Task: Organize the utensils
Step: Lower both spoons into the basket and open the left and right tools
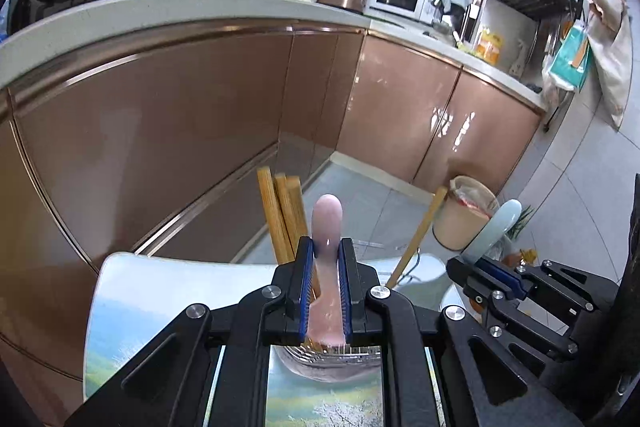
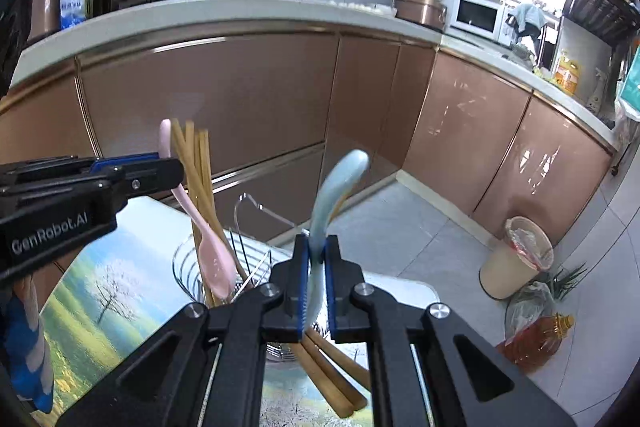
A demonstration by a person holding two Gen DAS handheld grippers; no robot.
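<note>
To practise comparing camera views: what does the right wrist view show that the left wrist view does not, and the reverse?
Only the right wrist view shows the pink spoon's bowl, the wire holder and an oil bottle on the floor. Only the left wrist view shows a teal bag hanging at right. Both show the blue spoon, chopsticks, both woks and the bin.

- Pink spoon (image 1: 327, 227), gripped in the left hand-held gripper (image 1: 326, 259): smooth, glossy, ceramic-like.
- Pale blue spoon (image 2: 338, 187), in the right hand-held gripper (image 2: 317, 255): the same glazed sheen.
- Chopsticks (image 2: 196, 163), at 11 o'clock of the blue spoon: matt, grained bamboo or wood.
- Wire rack (image 2: 256, 259): bright polished metal.
- Both grippers: matt black plastic with ribbed blue pads and silver screws.
- Cabinet doors (image 1: 400, 99): high-gloss copper-brown panels.
- Desk (image 2: 100, 291): glossy printed landscape surface.
</note>
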